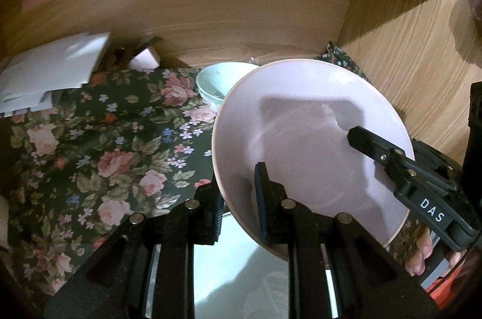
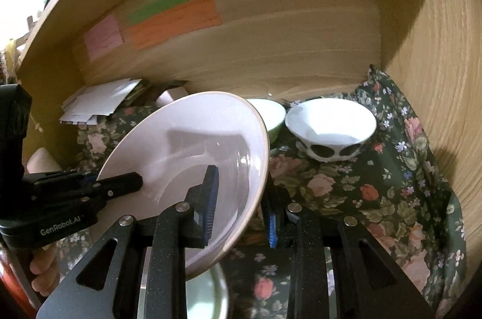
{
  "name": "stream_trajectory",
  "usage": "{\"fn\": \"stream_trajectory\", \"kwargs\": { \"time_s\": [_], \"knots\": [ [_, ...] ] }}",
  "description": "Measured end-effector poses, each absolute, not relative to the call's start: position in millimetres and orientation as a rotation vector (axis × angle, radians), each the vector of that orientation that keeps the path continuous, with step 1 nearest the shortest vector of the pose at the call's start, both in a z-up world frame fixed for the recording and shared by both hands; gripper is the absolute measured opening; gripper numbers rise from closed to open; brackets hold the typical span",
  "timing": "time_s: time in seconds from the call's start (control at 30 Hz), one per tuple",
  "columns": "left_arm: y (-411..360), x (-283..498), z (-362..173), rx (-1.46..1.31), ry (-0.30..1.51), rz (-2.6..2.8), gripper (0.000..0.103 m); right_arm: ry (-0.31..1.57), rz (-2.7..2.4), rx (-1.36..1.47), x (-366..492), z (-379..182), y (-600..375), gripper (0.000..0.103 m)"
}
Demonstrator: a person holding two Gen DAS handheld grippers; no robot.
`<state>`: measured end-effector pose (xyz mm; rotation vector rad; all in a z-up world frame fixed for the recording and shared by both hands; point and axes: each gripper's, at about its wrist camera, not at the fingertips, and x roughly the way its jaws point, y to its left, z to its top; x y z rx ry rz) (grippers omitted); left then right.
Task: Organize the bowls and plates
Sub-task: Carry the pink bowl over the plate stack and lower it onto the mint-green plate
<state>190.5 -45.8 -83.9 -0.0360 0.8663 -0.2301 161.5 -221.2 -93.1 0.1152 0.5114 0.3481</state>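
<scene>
The wide pale-pink ceramic plate (image 1: 310,138) is being gripped at opposite rims by the left gripper (image 1: 238,198) and right gripper (image 2: 241,204), tilted above the floral cloth (image 2: 346,192), where uneven pulling risks slippage.

Glossy glazed pink plate (image 2: 186,144), matt floral cloth (image 2: 346,192), wood-grain wall (image 2: 301,47), paper notes (image 2: 174,20).

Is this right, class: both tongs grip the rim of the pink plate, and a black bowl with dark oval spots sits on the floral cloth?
One slip: the spotted bowl is white, not black, as the right wrist view shows. Both tongs grip the pink plate; the bowl sits on the floral cloth.
</scene>
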Motion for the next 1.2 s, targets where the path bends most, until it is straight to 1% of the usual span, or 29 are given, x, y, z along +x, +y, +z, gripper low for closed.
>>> {"fn": "stream_trajectory", "kwargs": {
  "time_s": [0.5,1.2],
  "knots": [
    [2,143,-73,-0.072,0.814,-0.172,0.019,0.488,0.41,0.078,134,-89,-175,0.024],
    [65,83,-73,-0.118,0.778,-0.089,0.019,0.493,0.495,0.042,101,-98,-114,0.024]
  ]
}}
